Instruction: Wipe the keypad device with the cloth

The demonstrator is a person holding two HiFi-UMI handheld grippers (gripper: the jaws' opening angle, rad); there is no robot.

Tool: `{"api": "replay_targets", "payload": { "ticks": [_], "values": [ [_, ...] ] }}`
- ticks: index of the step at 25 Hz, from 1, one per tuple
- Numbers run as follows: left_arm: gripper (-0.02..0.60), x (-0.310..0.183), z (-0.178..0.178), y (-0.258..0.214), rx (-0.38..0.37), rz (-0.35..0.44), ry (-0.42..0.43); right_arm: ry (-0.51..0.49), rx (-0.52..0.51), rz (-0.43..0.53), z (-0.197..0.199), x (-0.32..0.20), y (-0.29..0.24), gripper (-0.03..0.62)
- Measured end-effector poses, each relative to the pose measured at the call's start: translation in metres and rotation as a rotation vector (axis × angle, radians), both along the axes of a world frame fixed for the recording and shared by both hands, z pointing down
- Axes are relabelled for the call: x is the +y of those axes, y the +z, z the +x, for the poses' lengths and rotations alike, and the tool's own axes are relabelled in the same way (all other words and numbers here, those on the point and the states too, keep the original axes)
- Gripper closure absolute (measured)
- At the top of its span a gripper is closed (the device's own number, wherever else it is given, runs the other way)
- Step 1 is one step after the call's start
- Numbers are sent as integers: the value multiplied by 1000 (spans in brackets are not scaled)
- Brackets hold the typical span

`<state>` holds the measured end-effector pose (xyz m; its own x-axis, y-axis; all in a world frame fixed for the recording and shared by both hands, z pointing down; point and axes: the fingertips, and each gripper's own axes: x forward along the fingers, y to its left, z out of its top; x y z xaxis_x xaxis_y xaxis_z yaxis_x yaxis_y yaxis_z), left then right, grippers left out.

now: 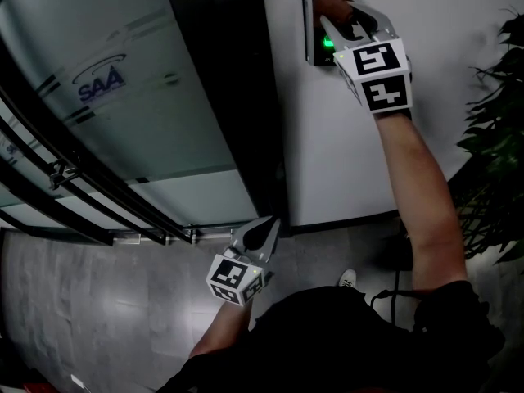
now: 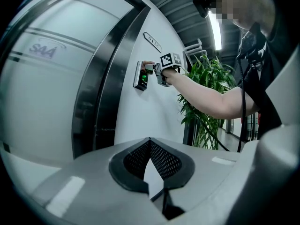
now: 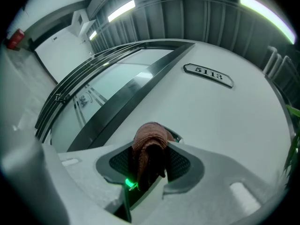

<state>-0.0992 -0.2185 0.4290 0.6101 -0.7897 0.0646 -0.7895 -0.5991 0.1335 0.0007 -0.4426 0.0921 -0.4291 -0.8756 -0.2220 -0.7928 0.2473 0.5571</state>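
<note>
— Brown cloth (image 3: pixel 149 142), clamped in the right hand-held gripper (image 3: pixel 151 165), presses against the wall-mounted keypad device (image 1: pixel 313 31). Wiping seems underway.
— Next?
— Probably strokes down its face. Left hand-held gripper (image 1: pixel 264 236) hangs closed, empty.

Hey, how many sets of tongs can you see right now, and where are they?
2. The right tongs are up at the keypad on the wall, shut on the cloth. The left tongs hang low near the floor, shut and empty.
</note>
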Motion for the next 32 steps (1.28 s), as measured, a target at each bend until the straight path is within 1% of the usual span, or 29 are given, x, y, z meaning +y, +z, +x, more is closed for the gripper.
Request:
{"api": "replay_targets", "payload": {
  "ticks": [7, 21, 27, 32],
  "values": [
    [566, -1, 0, 1, 0, -2, 11, -7, 8, -50, -3, 0, 35, 445],
    [566, -3, -4, 0, 0, -2, 8, -18, 29, -128, -6, 1, 91, 445],
    [566, -5, -12, -2, 0, 0, -14, -17, 31, -148, -4, 1, 107, 445],
    [566, -5, -12, -1, -1, 0, -16, -10, 45, -154, -5, 3, 120, 445]
  ]
}}
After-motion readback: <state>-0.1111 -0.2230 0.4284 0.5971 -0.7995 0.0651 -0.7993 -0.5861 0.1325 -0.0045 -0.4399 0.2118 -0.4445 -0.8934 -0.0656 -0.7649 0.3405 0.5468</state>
